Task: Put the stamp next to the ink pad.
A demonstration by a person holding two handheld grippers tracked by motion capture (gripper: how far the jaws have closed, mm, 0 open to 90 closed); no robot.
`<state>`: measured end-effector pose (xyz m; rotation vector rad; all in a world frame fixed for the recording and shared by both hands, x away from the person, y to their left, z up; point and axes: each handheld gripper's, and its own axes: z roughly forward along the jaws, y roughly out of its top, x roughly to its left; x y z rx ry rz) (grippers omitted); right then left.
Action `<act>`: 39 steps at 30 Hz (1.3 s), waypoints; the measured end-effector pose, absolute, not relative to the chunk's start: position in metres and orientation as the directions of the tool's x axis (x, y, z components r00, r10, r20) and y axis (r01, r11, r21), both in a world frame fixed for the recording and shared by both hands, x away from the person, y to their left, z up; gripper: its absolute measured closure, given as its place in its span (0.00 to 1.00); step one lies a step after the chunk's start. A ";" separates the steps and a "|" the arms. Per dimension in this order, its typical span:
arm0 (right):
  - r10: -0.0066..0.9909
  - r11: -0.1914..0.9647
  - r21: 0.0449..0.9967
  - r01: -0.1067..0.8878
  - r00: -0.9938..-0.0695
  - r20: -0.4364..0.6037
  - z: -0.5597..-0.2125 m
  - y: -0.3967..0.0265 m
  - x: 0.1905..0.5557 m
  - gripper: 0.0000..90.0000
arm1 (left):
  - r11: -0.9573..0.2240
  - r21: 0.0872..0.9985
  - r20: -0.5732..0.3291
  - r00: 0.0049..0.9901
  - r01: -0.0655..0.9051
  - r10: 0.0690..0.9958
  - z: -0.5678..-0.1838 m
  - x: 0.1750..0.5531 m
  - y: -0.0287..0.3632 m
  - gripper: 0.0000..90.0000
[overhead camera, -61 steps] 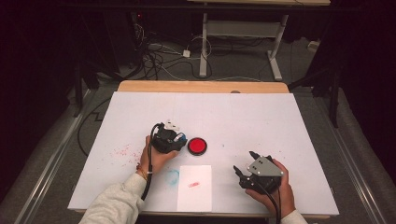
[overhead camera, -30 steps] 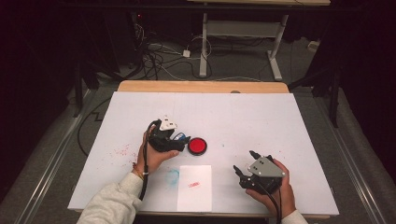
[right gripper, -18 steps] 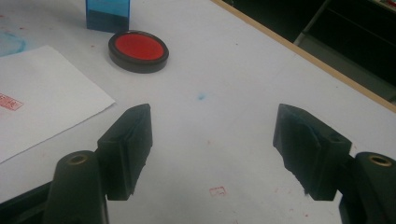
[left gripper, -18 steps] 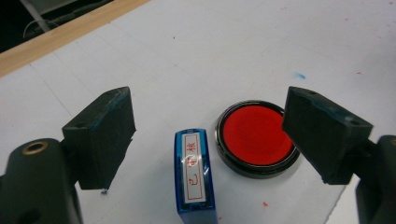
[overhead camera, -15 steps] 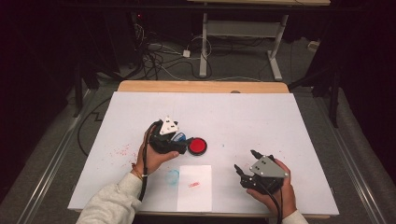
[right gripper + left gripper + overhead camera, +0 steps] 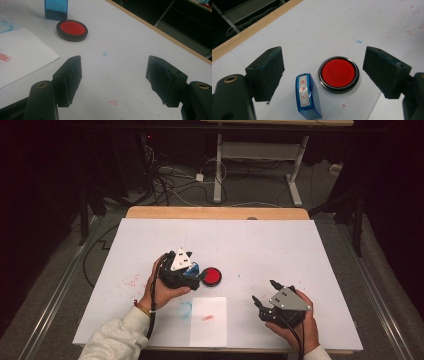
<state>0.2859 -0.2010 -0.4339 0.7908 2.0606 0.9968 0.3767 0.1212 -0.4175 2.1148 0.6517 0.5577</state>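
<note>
High view: one blue stamp (image 6: 308, 96), one red ink pad (image 6: 212, 276) at its 3 o'clock, one paper sheet (image 6: 208, 321); left gripper (image 6: 323, 72) and right gripper (image 6: 113, 81) both gape empty

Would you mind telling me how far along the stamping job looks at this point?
Done: the paper sheet carries a red imprint, and the blue stamp stands on the table beside the red ink pad. In hand: nothing; the left gripper is open, jaws just widened around the stamp, and the right gripper is open. Left: little visible.
</note>
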 end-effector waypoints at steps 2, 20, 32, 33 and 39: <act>0.757 0.517 0.830 0.211 -0.566 -0.327 -0.433 -0.201 0.286 0.33 | -0.520 0.818 0.163 0.769 0.244 0.618 -0.417 0.375 0.121 0.19; 0.749 0.524 0.829 0.194 -0.568 -0.340 -0.429 -0.201 0.282 0.33 | -0.541 0.828 0.224 0.795 0.150 0.563 -0.410 0.358 0.120 0.19; 0.743 0.529 0.828 0.188 -0.574 -0.345 -0.428 -0.199 0.279 0.33 | -0.544 0.831 0.248 0.796 0.117 0.551 -0.408 0.348 0.122 0.19; 0.741 0.530 0.827 0.187 -0.576 -0.345 -0.428 -0.199 0.278 0.33 | -0.548 0.828 0.255 0.795 0.114 0.550 -0.408 0.347 0.122 0.19; 0.740 0.532 0.826 0.186 -0.576 -0.347 -0.428 -0.202 0.275 0.32 | -0.552 0.829 0.266 0.801 0.094 0.537 -0.406 0.341 0.124 0.19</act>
